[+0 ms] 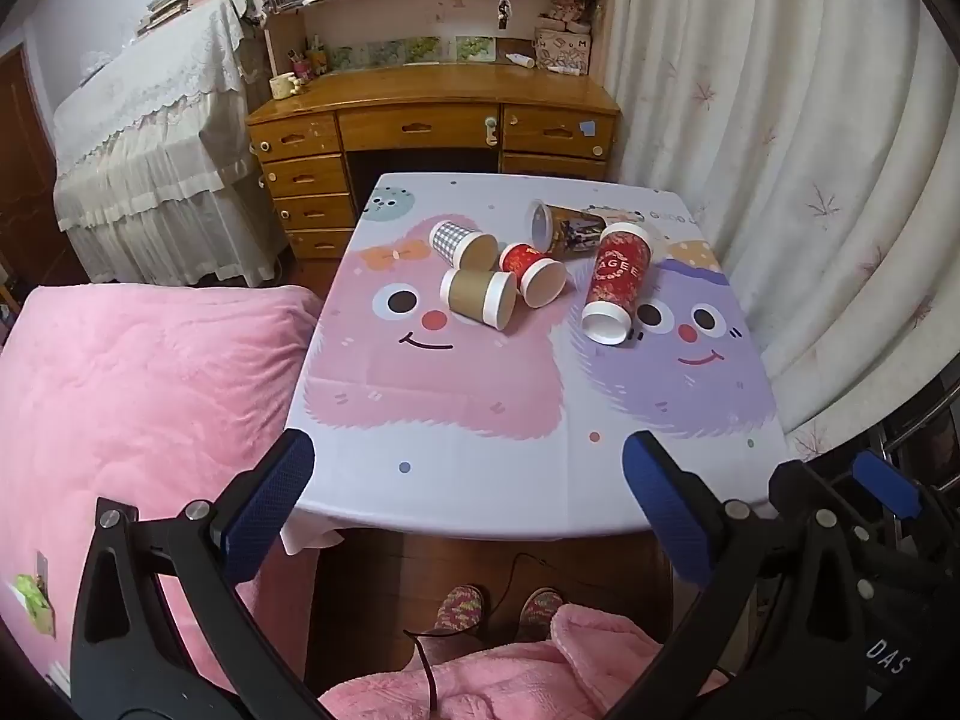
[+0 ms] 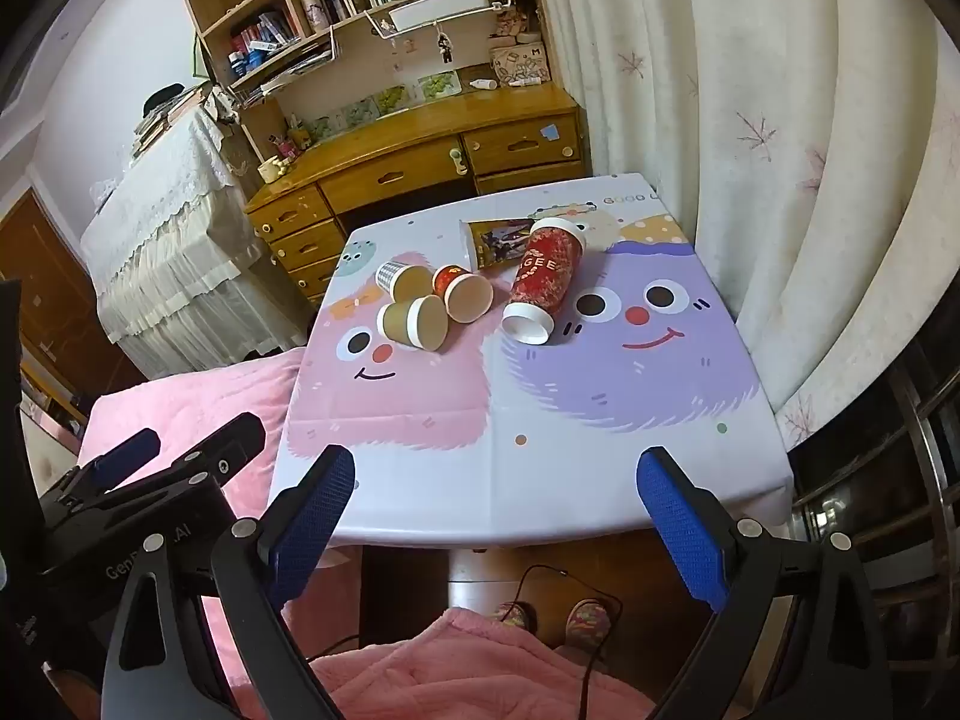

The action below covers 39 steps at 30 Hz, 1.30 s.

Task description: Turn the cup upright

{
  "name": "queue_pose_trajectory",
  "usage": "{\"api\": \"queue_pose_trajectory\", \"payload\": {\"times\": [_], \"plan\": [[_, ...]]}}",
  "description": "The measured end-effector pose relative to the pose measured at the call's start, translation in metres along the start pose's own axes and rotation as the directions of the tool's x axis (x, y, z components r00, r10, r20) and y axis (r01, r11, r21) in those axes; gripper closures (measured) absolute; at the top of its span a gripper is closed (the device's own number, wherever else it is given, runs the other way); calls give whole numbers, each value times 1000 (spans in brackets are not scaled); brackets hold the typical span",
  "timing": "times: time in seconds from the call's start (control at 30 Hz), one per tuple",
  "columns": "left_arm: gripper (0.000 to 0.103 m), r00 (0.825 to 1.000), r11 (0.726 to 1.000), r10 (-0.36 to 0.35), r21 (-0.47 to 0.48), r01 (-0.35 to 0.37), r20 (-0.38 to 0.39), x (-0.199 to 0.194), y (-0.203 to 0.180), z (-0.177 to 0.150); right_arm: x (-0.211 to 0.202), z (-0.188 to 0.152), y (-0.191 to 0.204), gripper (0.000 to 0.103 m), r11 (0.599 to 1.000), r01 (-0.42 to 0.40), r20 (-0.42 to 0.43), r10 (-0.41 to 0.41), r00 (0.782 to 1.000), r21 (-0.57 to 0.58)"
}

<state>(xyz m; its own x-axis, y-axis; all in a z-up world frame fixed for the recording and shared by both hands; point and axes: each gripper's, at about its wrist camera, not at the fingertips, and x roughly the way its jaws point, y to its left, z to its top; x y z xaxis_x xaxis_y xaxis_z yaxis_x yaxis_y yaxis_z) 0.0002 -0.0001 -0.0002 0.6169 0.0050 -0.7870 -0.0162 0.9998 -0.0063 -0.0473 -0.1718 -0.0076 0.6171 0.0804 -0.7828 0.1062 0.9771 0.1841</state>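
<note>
Several paper cups lie on their sides on the far half of the table: a checked cup (image 1: 457, 242) (image 2: 397, 277), a brown cup (image 1: 478, 297) (image 2: 414, 320), a small red cup (image 1: 534, 272) (image 2: 462, 293), a tall red cup (image 1: 615, 282) (image 2: 540, 285) and a dark printed cup (image 1: 561, 228) (image 2: 498, 242) behind it. My left gripper (image 1: 465, 501) is open and empty, held before the table's near edge. My right gripper (image 2: 498, 516) is open and empty, also short of the near edge. Each gripper shows at the side of the other's view.
The table (image 1: 468, 480) wears a cartoon-face cloth. A pink bed (image 1: 138, 396) lies to the left, a curtain (image 1: 810, 150) to the right, a wooden desk (image 1: 432, 120) with shelves behind. The person's slippered feet (image 1: 498, 606) stand below the table edge.
</note>
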Motion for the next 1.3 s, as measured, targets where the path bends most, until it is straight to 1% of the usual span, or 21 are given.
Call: {"api": "queue_pose_trajectory", "payload": {"times": [0.03,0.13,0.17,0.47,0.6,0.7,0.8,0.97,1.3], "plan": [[1,1000,1000,-1,-1,1,-1,1,0,0,0,0,0,7,1000,16,-4,-16,1000,-11],[1,1000,1000,-6,-5,7,11,0,1,0,2,0,0,7,1000,20,-8,-21,1000,-10],[1,1000,1000,-6,-5,6,11,0,1,0,1,0,-1,7,1000,17,1,-17,1000,-11],[1,1000,1000,-5,-7,5,-1,0,11,-4,5,1,2,6,1000,12,-11,-12,1000,-6],[1,1000,1000,-5,-8,5,-4,4,8,-10,8,0,3,6,1000,12,-18,-12,1000,-4],[1,1000,1000,-6,-6,6,-12,7,8,-8,7,0,7,6,1000,15,-21,-15,1000,-4],[1,1000,1000,-6,-8,6,-15,7,7,-8,8,-1,1,6,1000,12,-26,-12,1000,-5],[1,1000,1000,-10,-19,9,-27,18,9,-12,10,-3,1,6,1000,13,-31,-14,999,-6],[1,999,1000,-11,-19,11,-37,16,9,-8,11,-6,3,6,1000,13,-37,-13,999,-7]]}}
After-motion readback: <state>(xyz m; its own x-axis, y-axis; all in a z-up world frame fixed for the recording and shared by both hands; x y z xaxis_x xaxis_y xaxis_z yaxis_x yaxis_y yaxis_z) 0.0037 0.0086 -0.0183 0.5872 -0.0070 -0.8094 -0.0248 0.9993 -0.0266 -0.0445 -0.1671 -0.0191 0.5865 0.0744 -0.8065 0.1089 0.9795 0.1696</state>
